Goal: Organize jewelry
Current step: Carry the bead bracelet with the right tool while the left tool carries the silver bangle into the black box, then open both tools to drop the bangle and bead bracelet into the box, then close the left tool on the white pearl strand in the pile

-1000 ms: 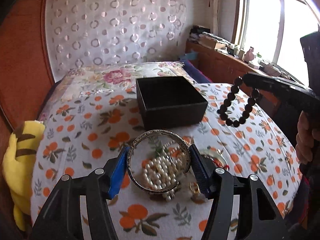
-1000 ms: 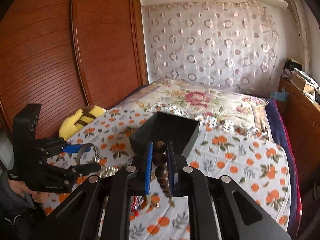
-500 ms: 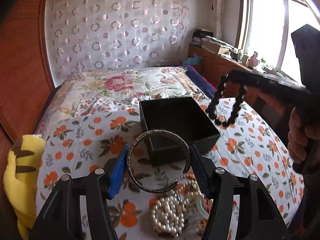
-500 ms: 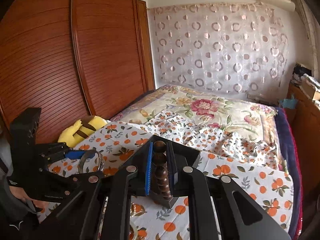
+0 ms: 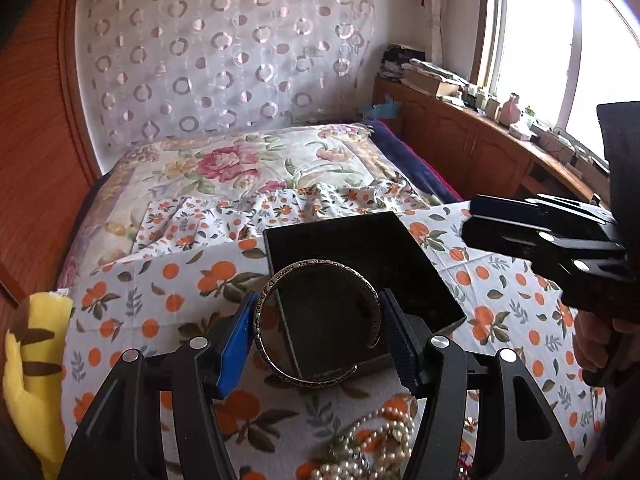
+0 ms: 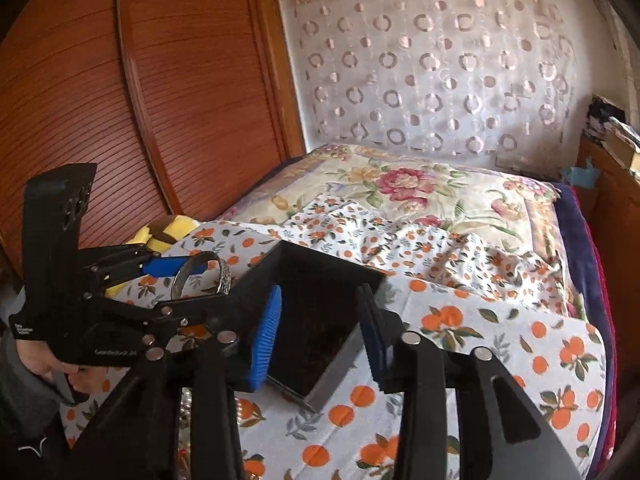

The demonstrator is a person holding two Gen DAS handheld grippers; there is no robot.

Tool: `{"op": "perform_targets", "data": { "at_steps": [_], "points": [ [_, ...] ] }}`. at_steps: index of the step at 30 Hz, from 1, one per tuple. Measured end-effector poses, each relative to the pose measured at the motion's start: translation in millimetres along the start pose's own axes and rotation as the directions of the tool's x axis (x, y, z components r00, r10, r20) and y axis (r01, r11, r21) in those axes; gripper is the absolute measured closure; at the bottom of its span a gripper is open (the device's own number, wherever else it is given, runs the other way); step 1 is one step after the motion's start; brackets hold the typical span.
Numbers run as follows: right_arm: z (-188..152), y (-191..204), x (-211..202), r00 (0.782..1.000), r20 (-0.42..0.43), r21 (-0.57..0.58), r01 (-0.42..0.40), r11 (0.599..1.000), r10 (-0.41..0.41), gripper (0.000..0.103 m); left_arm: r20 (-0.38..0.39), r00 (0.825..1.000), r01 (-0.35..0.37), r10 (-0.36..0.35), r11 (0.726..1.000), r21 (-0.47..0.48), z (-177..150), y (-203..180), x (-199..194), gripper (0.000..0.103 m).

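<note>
Left hand-held gripper: its two pads press on the sides of a silver bangle; the jaws stand about half open around it.
Silver bangle: an open cuff with letters engraved on the band, held upright between the pads of the left hand-held gripper. It hangs above the near edge of the black box, with its gap toward the lower right.
Right hand-held gripper: its jaws have just been opening and now stand apart with nothing between the pads. It hovers over the black box and points down into it.
Black box: an open square box without lid, lying on the bed just ahead of both hand-held grippers. Its inside is dark, and what lies in it I cannot tell.
Pearl necklace: a heap of white pearls on the sheet, under the left hand-held gripper and nearer than the box.
Bed sheet: white cloth with orange fruits and leaves, spread under the box and under both hand-held grippers.
Flower quilt: beyond the box, far ahead of the hand-held grippers.
Yellow plush toy: at the edge of the bed, to the left of the left hand-held gripper.
Person's hand: it grips the handle of the right hand-held gripper, seen at the right edge of the left wrist view.
</note>
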State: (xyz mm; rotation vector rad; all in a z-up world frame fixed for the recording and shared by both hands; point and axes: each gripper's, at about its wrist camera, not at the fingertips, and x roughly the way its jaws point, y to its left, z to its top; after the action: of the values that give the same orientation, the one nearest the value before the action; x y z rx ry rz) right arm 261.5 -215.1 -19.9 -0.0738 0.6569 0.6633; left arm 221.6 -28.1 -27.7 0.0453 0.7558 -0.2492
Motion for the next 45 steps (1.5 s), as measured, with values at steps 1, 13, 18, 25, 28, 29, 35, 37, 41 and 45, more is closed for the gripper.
{"op": "perform_targets", "data": {
  "at_steps": [1, 13, 18, 25, 28, 29, 35, 37, 41, 45],
  "points": [
    [-2, -3, 0, 1.000, -0.002, 0.001, 0.008, 1.000, -0.008, 0.061, -0.004, 1.000, 0.001, -0.001, 1.000, 0.003, 2, -1, 3, 0.045],
    [-27, -27, -17, 0.997, -0.015, 0.060, 0.078, 0.995, -0.078, 0.061, 0.000, 1.000, -0.022, 0.022, 0.998, 0.058, 22, -16, 25, 0.039],
    [-39, -22, -25, 0.996, -0.019, 0.075, 0.088, 0.993, -0.087, 0.061, 0.016, 1.000, -0.015, 0.014, 0.999, 0.047, 20, -15, 14, 0.038],
    [-67, -1, -34, 0.996, -0.045, 0.076, 0.076, 0.994, -0.072, 0.061, 0.031, 0.999, 0.005, -0.005, 1.000, 0.026, -12, -11, -20, 0.037],
    [-81, 13, -33, 0.996, -0.071, 0.079, 0.062, 0.995, -0.056, 0.061, 0.036, 0.999, 0.011, -0.012, 1.000, 0.013, -30, -8, -39, 0.037],
    [-83, 16, -33, 0.996, -0.075, 0.079, 0.058, 0.995, -0.052, 0.061, 0.038, 0.999, 0.011, -0.012, 1.000, 0.011, -34, -7, -42, 0.037],
    [-102, 47, -35, 0.994, -0.104, 0.058, 0.043, 0.997, -0.037, 0.061, 0.036, 0.999, 0.009, -0.009, 1.000, -0.010, -70, 1, -68, 0.036],
    [-109, 56, -37, 0.993, -0.110, 0.054, 0.040, 0.998, -0.034, 0.061, 0.030, 1.000, 0.008, -0.008, 1.000, -0.009, -79, 2, -73, 0.036],
    [-117, 65, -39, 0.992, -0.120, 0.056, 0.034, 0.998, -0.027, 0.061, 0.018, 1.000, 0.006, -0.006, 1.000, -0.007, -98, 6, -84, 0.036],
    [-126, 76, -34, 0.990, -0.141, 0.041, 0.028, 0.999, -0.022, 0.061, 0.008, 1.000, 0.008, -0.008, 1.000, -0.016, -114, 8, -91, 0.036]
  ]
}}
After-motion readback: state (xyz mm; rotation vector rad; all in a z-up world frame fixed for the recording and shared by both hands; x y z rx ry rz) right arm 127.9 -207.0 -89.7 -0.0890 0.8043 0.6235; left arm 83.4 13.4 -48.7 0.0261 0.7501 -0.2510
